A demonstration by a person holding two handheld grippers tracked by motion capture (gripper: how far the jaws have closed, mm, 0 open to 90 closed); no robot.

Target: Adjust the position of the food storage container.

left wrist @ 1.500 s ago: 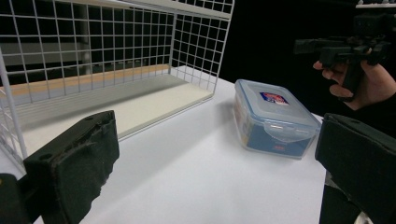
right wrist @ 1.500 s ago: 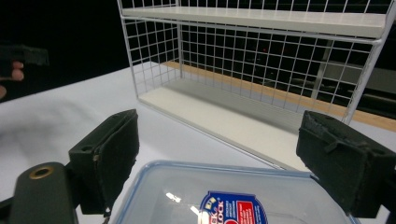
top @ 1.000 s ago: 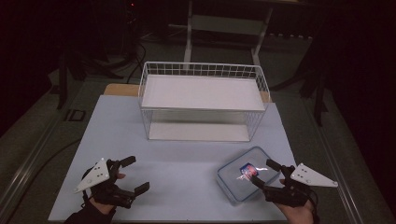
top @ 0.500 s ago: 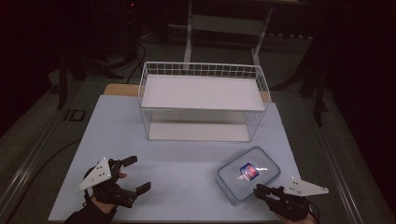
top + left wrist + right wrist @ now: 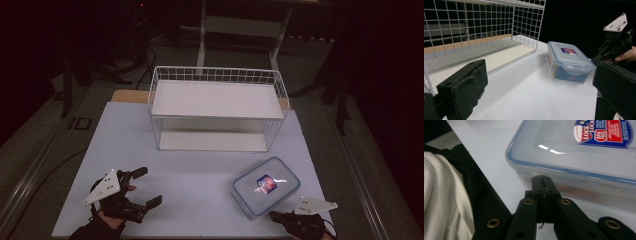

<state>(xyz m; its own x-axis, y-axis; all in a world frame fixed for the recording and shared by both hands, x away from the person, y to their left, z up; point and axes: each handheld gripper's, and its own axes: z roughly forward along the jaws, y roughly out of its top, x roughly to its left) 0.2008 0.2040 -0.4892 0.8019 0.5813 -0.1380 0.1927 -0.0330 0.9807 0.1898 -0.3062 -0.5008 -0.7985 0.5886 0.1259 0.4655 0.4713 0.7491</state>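
A clear plastic container (image 5: 266,187) with a blue-rimmed lid and a red and blue label lies flat on the white table, front right. My right gripper (image 5: 278,216) sits just in front of it at the table's near edge. In the right gripper view that gripper (image 5: 544,181) has its jaws pressed together with nothing between them, the tip right at the container's side wall (image 5: 574,182). My left gripper (image 5: 149,186) rests at the front left, wide open and empty. The left gripper view has the container (image 5: 567,61) ahead between its pads (image 5: 465,87).
A white wire rack (image 5: 215,70) with an upper shelf panel and a lower panel stands at the back middle of the table (image 5: 200,170). Its mesh side (image 5: 474,27) is close on the left of the left gripper view. A white sleeve (image 5: 444,202) lies beside my right gripper.
My right gripper has drawn back from the container's right side to the table's near edge. The left gripper has barely moved.
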